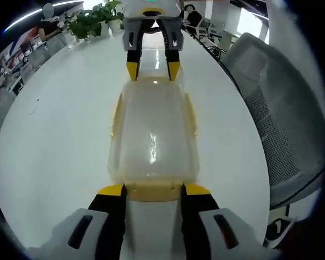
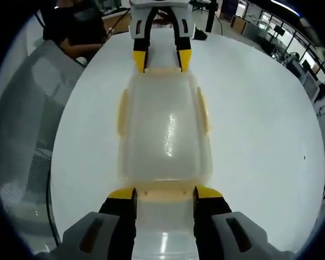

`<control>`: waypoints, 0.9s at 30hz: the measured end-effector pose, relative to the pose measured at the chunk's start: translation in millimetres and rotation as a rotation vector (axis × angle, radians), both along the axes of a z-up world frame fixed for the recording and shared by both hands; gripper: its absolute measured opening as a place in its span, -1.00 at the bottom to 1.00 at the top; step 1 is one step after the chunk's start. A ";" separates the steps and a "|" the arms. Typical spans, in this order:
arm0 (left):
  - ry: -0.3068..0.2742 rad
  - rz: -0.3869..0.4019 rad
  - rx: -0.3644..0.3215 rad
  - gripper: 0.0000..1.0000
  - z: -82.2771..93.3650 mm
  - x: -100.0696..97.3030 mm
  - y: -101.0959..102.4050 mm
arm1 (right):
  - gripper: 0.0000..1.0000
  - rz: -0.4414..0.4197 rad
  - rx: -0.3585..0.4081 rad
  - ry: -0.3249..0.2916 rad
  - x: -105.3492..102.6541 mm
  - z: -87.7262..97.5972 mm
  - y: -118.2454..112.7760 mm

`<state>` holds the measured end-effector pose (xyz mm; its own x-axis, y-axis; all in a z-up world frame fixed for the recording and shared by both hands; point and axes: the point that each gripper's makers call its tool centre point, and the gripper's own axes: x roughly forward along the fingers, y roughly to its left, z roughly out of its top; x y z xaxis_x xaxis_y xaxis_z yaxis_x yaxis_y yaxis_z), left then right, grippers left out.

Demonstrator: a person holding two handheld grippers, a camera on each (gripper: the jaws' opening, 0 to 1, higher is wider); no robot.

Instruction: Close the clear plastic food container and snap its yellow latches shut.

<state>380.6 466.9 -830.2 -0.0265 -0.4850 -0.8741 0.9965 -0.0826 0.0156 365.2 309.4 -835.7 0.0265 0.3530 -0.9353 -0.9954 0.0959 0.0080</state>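
Observation:
The clear plastic container (image 1: 153, 132) lies lengthways on the white table (image 1: 54, 141) with its lid on. Yellow latches run along its long sides (image 1: 116, 114) (image 2: 203, 111). My left gripper (image 1: 154, 189) is open, its yellow-tipped jaws straddling the yellow end latch (image 1: 154, 193) at the near end. My right gripper (image 1: 153, 70) stands at the far end, facing me. In the right gripper view the container (image 2: 165, 130) runs away from my right gripper (image 2: 165, 193), which is open around its own end latch (image 2: 165, 196). The left gripper (image 2: 161, 59) is opposite. Whether the latches are snapped down I cannot tell.
A grey mesh office chair (image 1: 281, 124) (image 2: 27, 108) stands close to the table's edge beside the container. Potted plants (image 1: 95, 19) sit at the table's far end. A person in dark clothes (image 2: 76, 27) sits beyond the table. Bare tabletop (image 2: 260, 135) lies on the other side.

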 end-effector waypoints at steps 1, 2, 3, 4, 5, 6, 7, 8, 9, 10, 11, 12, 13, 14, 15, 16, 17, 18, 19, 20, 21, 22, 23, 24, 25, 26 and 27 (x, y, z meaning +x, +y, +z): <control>0.001 0.002 0.000 -0.22 0.1 0.0 0.0 | -0.20 0.000 0.000 0.000 0.0 0.0 0.0; 0.002 0.004 0.002 -0.22 0.2 0.2 0.0 | -0.20 -0.003 0.004 0.005 0.1 0.5 -0.2; 0.001 0.005 0.003 -0.22 0.3 0.6 0.1 | -0.20 -0.004 0.008 0.007 0.6 0.7 -0.3; -0.004 0.004 0.004 -0.22 0.6 1.4 0.0 | -0.19 -0.007 0.011 0.012 0.4 1.4 -0.4; -0.001 0.006 0.001 -0.22 2.3 1.8 -0.9 | -0.20 -0.008 0.009 0.022 -0.6 1.9 -1.0; 0.001 0.008 -0.004 -0.22 3.9 2.0 -1.7 | -0.20 -0.008 0.006 0.025 -0.4 2.1 -2.1; -0.003 0.004 -0.010 -0.22 7.2 1.3 -3.5 | -0.20 -0.007 -0.001 0.026 -0.7 2.1 -3.6; -0.006 0.001 -0.012 -0.22 9.2 0.8 -4.9 | -0.20 -0.007 -0.005 0.025 -0.9 2.2 -4.9; -0.005 -0.001 -0.010 -0.22 10.2 0.1 -5.9 | -0.20 -0.005 -0.004 0.027 -1.8 2.8 -6.1; -0.004 -0.002 -0.007 -0.22 11.1 -0.4 -6.5 | -0.20 -0.003 -0.001 0.027 -2.7 3.7 -6.8; -0.002 -0.001 -0.007 -0.22 13.1 -0.9 -7.2 | -0.20 -0.003 -0.001 0.024 -3.5 5.4 -8.0; -0.005 -0.002 -0.008 -0.22 14.2 -1.0 -7.5 | -0.20 -0.003 -0.001 0.021 -3.5 6.2 -8.2; -0.009 0.000 -0.003 -0.22 15.4 -1.0 -7.2 | -0.20 -0.003 0.008 0.013 -3.1 9.8 -8.2; -0.011 -0.002 -0.001 -0.22 16.4 -1.3 -6.8 | -0.20 -0.007 0.017 0.018 -3.9 12.0 -7.9; -0.014 -0.003 -0.002 -0.22 17.7 -1.4 -6.8 | -0.20 -0.011 0.024 0.021 -4.4 14.0 -8.1; -0.007 0.004 -0.006 -0.22 20.9 -2.1 -7.3 | -0.20 -0.007 0.030 0.014 -4.4 16.7 -9.1; -0.006 0.008 -0.009 -0.23 23.2 -2.7 -7.8 | -0.20 -0.002 0.035 0.003 -3.9 19.1 -9.4; -0.007 0.011 -0.013 -0.23 27.6 -4.2 -8.6 | -0.20 -0.001 0.040 0.000 -4.8 23.3 -10.6; -0.010 0.010 -0.017 -0.23 31.0 -5.0 -9.2 | -0.20 -0.002 0.043 0.003 -5.7 26.1 -11.4; -0.008 0.012 -0.022 -0.23 35.2 -6.8 -10.2 | -0.20 0.000 0.050 0.001 -7.3 30.0 -12.1; -0.007 0.015 -0.022 -0.23 37.6 -8.2 -10.4 | -0.20 0.002 0.058 -0.003 -7.6 33.5 -12.3; -0.012 0.013 -0.024 -0.23 41.7 -10.1 -10.9 | -0.20 0.001 0.066 -0.001 -10.0 37.9 -12.6; -0.013 0.012 -0.027 -0.23 45.1 -11.7 -11.7 | -0.20 0.003 0.069 -0.003 -11.5 40.6 -13.2; -0.012 0.014 -0.029 -0.23 47.7 -12.8 -12.4 | -0.20 0.006 0.072 -0.005 -12.3 42.8 -13.9; -0.011 0.018 -0.033 -0.23 51.5 -14.7 -13.4 | -0.20 0.012 0.075 -0.019 -12.3 47.1 -14.8; -0.015 0.021 -0.036 -0.23 53.8 -15.1 -14.1 | -0.20 0.014 0.076 -0.028 -12.3 50.1 -15.6; -0.023 0.021 -0.039 -0.23 57.6 -15.2 -15.6 | -0.20 0.012 0.079 -0.029 -12.9 54.7 -16.9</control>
